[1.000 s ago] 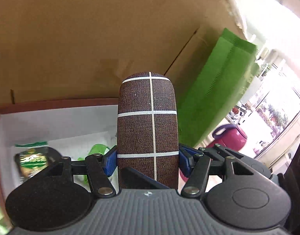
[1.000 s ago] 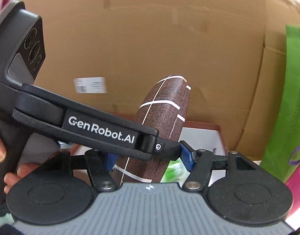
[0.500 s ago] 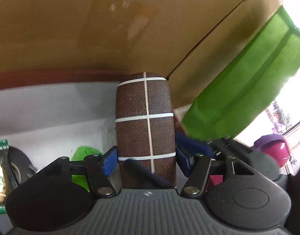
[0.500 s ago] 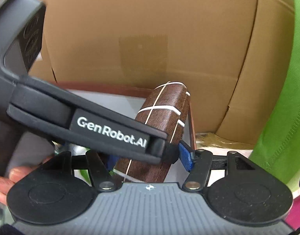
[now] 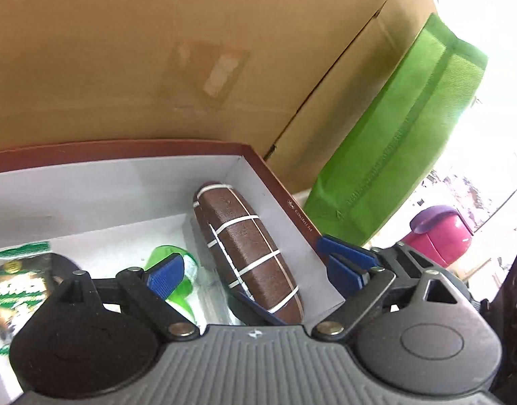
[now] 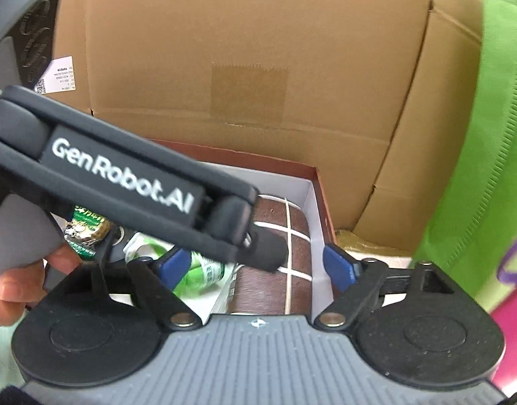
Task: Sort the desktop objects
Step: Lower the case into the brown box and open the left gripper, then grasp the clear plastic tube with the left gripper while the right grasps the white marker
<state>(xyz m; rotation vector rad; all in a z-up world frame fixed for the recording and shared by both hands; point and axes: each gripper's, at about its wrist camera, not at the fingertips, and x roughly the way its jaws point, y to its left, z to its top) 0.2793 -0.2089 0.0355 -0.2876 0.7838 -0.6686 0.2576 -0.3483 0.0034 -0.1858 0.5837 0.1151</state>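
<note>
A brown case with white grid lines point(image 5: 248, 253) lies tilted inside the red-rimmed white box point(image 5: 275, 182), against its right wall. My left gripper point(image 5: 258, 266) is open above it, its blue pads clear of the case on both sides. In the right wrist view the case point(image 6: 285, 263) lies in the box point(image 6: 320, 182) between the wide-open blue pads of my right gripper point(image 6: 258, 263). The left gripper's body crosses that view and hides part of the case.
The box also holds a green bottle point(image 5: 177, 270) and a green snack packet point(image 5: 15, 283). A large cardboard box point(image 5: 190, 50) stands right behind. A green fabric bag point(image 5: 393, 141) and a pink container point(image 5: 440, 236) are to the right.
My left gripper has opened and let go of the brown case, which now lies in the box instead of standing upright between the pads. My right gripper has opened wider.
</note>
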